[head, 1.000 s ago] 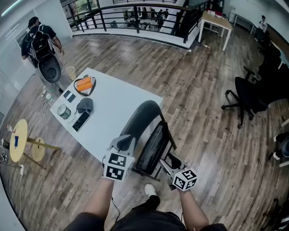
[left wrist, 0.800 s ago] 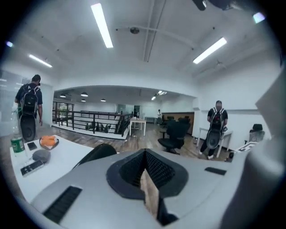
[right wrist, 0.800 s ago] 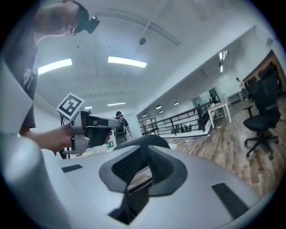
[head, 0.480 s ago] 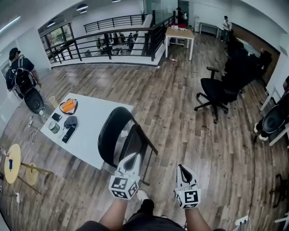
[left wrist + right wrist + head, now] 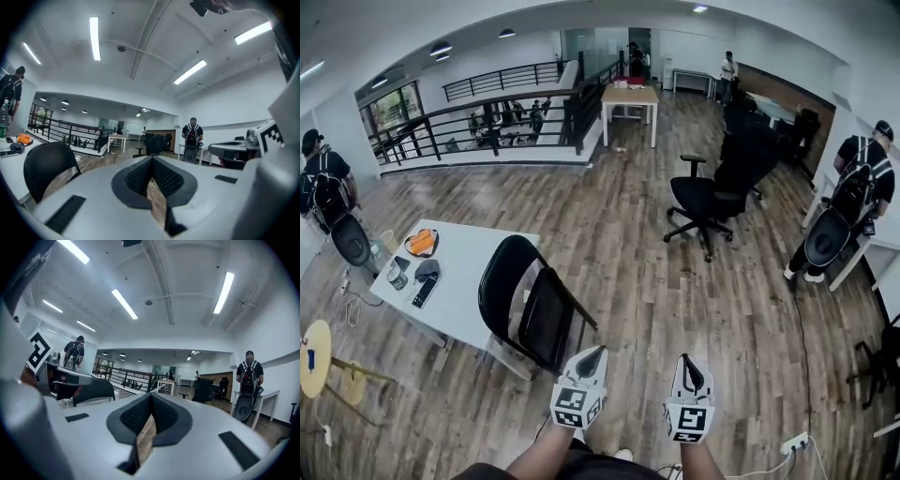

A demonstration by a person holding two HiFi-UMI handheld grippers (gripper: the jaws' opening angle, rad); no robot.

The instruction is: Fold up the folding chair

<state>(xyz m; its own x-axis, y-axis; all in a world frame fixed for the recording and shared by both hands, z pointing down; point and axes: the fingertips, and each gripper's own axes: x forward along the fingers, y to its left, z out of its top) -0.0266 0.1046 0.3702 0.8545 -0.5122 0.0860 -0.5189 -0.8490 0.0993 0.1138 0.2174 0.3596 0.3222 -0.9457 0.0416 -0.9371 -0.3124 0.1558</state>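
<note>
The black folding chair (image 5: 530, 305) stands beside the white table (image 5: 464, 300), its seat tipped up close to the backrest. In the head view both grippers hang low and near me, apart from the chair. The left gripper (image 5: 593, 351) is shut with nothing in it, a little to the chair's lower right. The right gripper (image 5: 685, 360) is shut and empty, further right over bare floor. In the left gripper view the left gripper (image 5: 151, 160) points across the room, with the chair's back (image 5: 47, 164) at the left. Past the right gripper (image 5: 151, 397), the chair's back (image 5: 91, 390) shows at the left.
On the white table lie an orange thing (image 5: 422, 242), a can (image 5: 397, 276) and a phone (image 5: 424, 292). A black office chair (image 5: 703, 202) stands further out. People with backpacks stand at far left (image 5: 323, 187) and far right (image 5: 853, 187). A railing (image 5: 487, 127) runs along the back.
Both grippers have come off the chair and drawn back toward me. The head view has lifted, so the chair now sits up and to the left of them.
</note>
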